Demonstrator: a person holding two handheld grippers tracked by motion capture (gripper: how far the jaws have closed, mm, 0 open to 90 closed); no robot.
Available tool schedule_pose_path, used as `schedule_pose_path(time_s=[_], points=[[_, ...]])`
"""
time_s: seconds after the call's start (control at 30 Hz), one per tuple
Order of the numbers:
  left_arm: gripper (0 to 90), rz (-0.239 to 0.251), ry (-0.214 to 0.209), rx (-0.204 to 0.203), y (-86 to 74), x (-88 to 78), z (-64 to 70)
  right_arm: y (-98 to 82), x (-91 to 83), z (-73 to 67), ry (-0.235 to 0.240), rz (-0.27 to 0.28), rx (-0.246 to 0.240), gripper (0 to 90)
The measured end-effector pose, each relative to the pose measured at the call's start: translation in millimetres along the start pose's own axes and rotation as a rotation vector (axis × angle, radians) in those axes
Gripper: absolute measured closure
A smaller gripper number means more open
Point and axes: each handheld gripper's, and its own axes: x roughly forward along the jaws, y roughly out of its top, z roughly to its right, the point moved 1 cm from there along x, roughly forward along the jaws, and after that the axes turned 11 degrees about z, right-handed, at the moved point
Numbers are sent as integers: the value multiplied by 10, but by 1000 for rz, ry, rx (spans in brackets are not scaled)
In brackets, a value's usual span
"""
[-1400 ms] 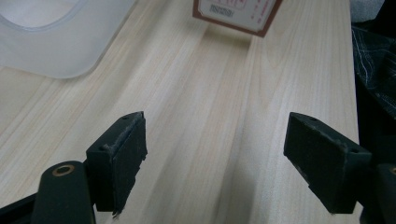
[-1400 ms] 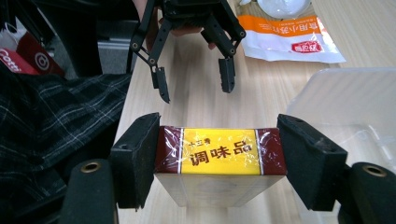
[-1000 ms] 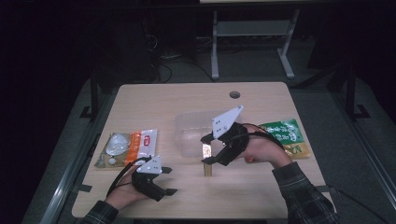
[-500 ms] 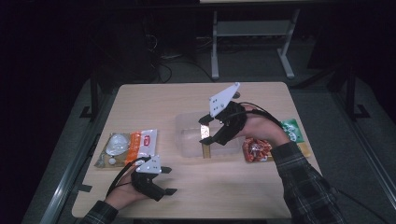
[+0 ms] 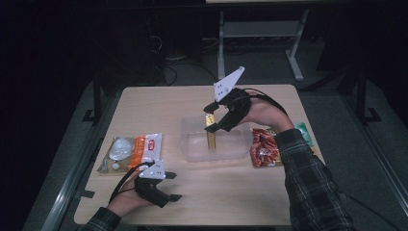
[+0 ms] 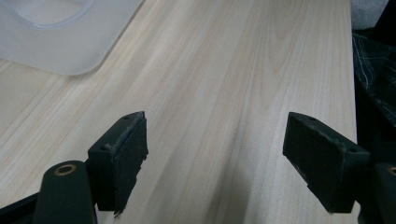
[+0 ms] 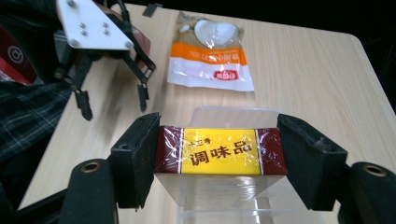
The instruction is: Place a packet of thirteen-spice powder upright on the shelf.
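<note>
Lifting since earlier, right gripper [image 5: 211, 119] fingers clamped on seasoning box [image 7: 219, 151]; left gripper [image 5: 166, 185] fingers apart

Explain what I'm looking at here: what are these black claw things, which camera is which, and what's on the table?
There is no robot: a person holds a hand-held two-jaw gripper in each hand. The high view looks down on the wooden table from above the person's side. The other two views ride on the grippers and look along their black jaws.

The right gripper is shut on a yellow and dark red seasoning box, holding it over a clear plastic container. The left gripper rests near the table's front edge, jaws open on nothing.

Also on the table: an orange and white snack bag at the left, a red packet and a green packet at the right.
</note>
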Motion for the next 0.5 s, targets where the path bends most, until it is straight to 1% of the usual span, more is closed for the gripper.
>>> schedule_pose_path(time_s=[0.07, 0.1, 0.2, 0.27, 0.5], points=[[214, -5, -1, -1, -1, -5, 2, -18, 18, 46, 4, -4, 6, 319], [214, -8, -1, 3, 0, -8, -1, -36, 33, 83, 2, -10, 17, 319], [214, -8, -2, 1, -1, -9, 1, -65, 65, 144, 5, -7, 8, 319], [214, -6, -1, 1, 0, -9, 3, -84, 87, 173, 9, -20, 24, 319], [214, -2, -2, 0, -1, -12, 6, -123, 156, 242, 16, -26, 22, 319]])
